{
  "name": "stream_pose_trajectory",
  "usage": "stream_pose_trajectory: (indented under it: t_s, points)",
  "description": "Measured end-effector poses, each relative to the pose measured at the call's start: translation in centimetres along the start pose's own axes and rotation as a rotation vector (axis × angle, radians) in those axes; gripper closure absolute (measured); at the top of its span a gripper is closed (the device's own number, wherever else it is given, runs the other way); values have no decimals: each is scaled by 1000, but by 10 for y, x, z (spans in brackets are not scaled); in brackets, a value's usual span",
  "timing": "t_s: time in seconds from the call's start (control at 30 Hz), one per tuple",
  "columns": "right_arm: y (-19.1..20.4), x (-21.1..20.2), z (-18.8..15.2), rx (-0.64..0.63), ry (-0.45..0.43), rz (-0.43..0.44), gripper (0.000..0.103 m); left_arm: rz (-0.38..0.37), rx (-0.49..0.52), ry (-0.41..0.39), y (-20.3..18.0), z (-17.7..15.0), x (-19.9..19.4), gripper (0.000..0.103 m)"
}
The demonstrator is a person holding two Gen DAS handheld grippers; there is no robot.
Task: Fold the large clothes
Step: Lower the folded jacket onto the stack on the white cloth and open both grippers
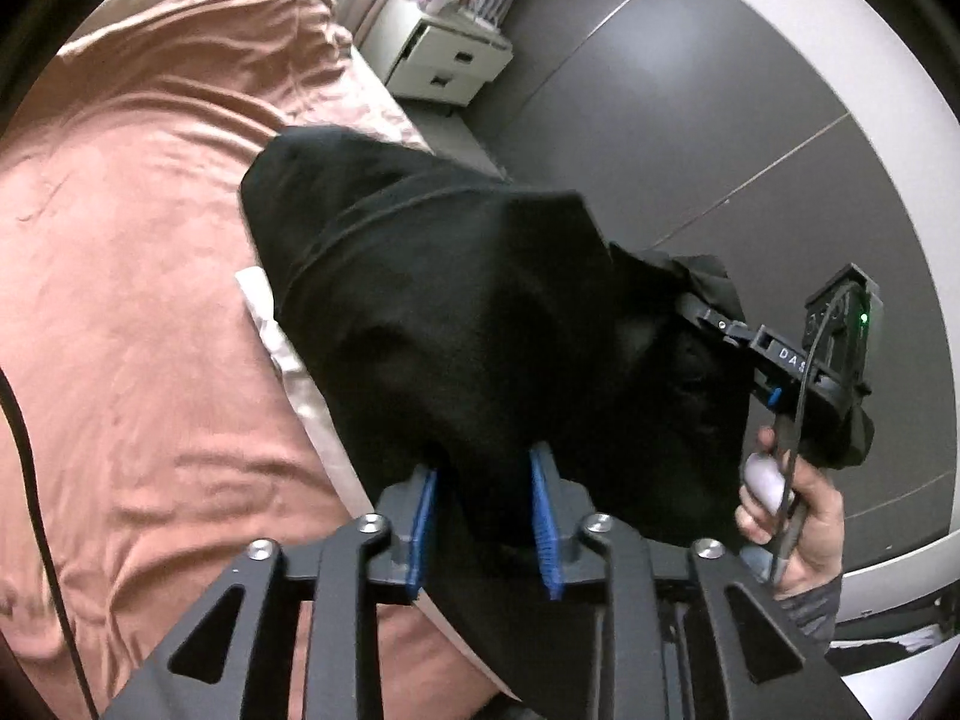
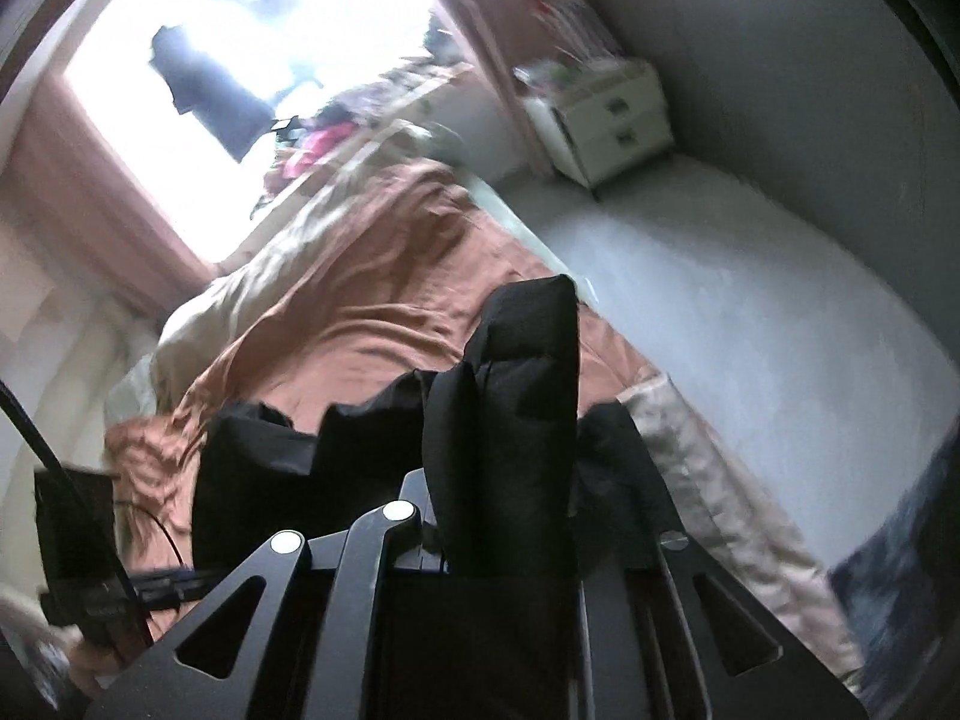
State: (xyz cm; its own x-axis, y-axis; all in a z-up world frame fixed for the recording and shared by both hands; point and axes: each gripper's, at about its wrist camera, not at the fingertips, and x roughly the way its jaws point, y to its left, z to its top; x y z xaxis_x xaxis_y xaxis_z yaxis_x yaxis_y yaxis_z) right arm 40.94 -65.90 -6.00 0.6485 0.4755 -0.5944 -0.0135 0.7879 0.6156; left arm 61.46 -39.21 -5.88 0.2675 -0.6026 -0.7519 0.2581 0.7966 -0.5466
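Left claw (image 1: 486,516) apart around black garment (image 1: 456,300), right claw (image 2: 504,540) clamped on it; lay flat on bed (image 1: 132,276) before releasing.

Left gripper (image 1: 486,516): matte black linkage arms with triangular cut-outs, four round silver screw heads at the pivots, and two black fingers faced with ribbed blue pads (image 1: 543,516); a thin black cable (image 1: 27,450) runs down the left edge of its view. Right gripper (image 2: 498,540): same black frame with triangular cut-outs and silver screw heads; from the left wrist view its body shows white letters "D A S", a blue clip, a boxy black module with a green light and a black cable. Right hand (image 1: 792,522): dark grey patterned cuff at the wrist.
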Motion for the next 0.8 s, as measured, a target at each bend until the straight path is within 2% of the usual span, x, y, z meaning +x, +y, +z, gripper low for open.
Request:
stream_pose_trajectory:
  t_s: [0.03, 0.1, 0.13, 0.17, 0.3, 0.37, 0.43, 0.5, 0.57, 0.63, 0.73, 0.8]
  points:
    - [-4, 2, 0, 36, 8, -26, 84, -5, -7, 8, 5, 3, 5, 66]
    - [-2, -1, 2, 63, -1, -78, 56, -1, -4, 10, 12, 7, 11, 56]
    - [-1, -8, 5, 70, -13, -95, 29, 10, 4, 2, 14, 10, 12, 55]
    - [3, -14, 9, 73, -21, -103, 18, 13, 8, -3, 16, 11, 12, 53]
    - [19, -57, -8, 86, -56, -146, 18, 3, -18, -1, 29, 16, 14, 51]
    - [25, -84, -29, 83, -86, -122, 18, 4, -22, -15, 37, 15, 9, 50]
    - [25, -120, -59, 74, -126, -103, 18, -11, -39, -28, 46, 14, 3, 44]
    - [23, -153, -99, 72, -155, -84, 18, -22, -73, -39, 60, 11, -1, 23]
    - [10, -177, -132, 91, -179, -67, 18, -32, -91, -43, 69, 8, 1, 19]
    - [-11, -200, -168, 137, -203, -76, 18, -68, -116, -11, 74, 3, 10, 18]
    - [-34, -221, -211, 186, -227, -135, 18, -130, -145, 44, 72, -7, 28, 18]
    - [-39, -227, -231, 222, -239, -146, 18, -122, -131, 43, 64, -8, 35, 21]
